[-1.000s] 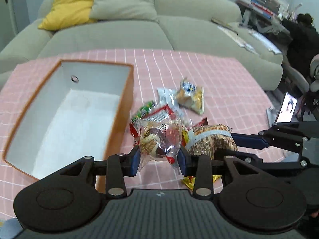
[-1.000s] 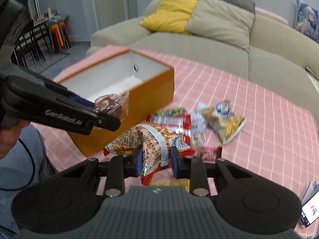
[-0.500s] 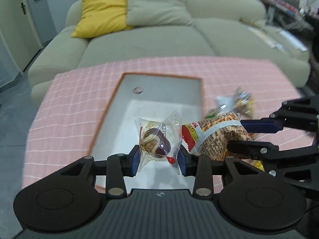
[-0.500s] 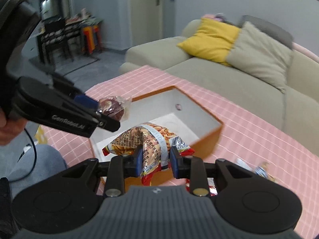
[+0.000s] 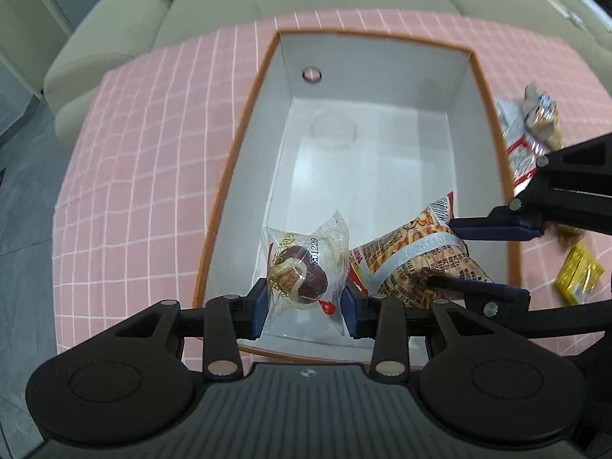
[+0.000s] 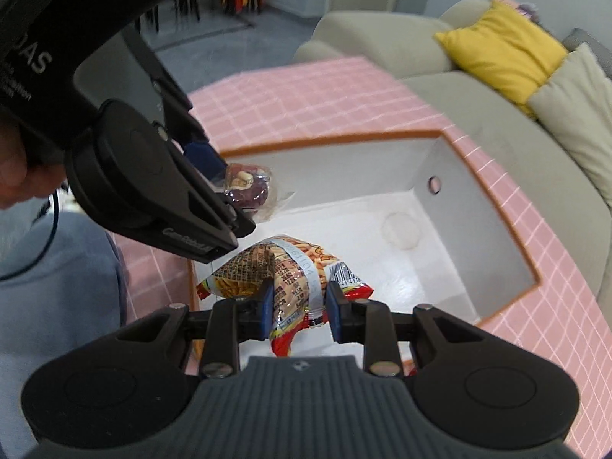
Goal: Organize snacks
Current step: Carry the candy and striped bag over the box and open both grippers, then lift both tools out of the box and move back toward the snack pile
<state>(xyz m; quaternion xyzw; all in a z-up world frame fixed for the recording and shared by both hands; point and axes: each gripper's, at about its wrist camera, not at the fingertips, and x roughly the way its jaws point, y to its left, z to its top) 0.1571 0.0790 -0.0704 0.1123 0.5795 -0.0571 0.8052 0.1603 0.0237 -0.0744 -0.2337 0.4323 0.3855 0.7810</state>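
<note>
My left gripper [image 5: 306, 302] is shut on a clear pastry packet [image 5: 304, 267] with a brown-and-cream bun inside, held above the near end of the orange box [image 5: 244, 134]. My right gripper [image 6: 299, 308] is shut on an orange-and-red snack bag [image 6: 290, 271], also held over the box's white inside [image 6: 382, 267]. The snack bag shows in the left wrist view [image 5: 413, 260] just right of the pastry packet. The pastry packet shows in the right wrist view [image 6: 248, 187] between the left gripper's fingers.
The box stands on a pink checked tablecloth [image 5: 145, 176]. Loose snack packets [image 5: 535, 122] and a yellow packet [image 5: 579, 271] lie right of the box. A beige sofa [image 6: 459, 88] with a yellow cushion [image 6: 505, 46] stands beyond the table.
Both grippers have carried their snacks from the pile at the right to above the open box and lowered toward it. The box now fills both views.
</note>
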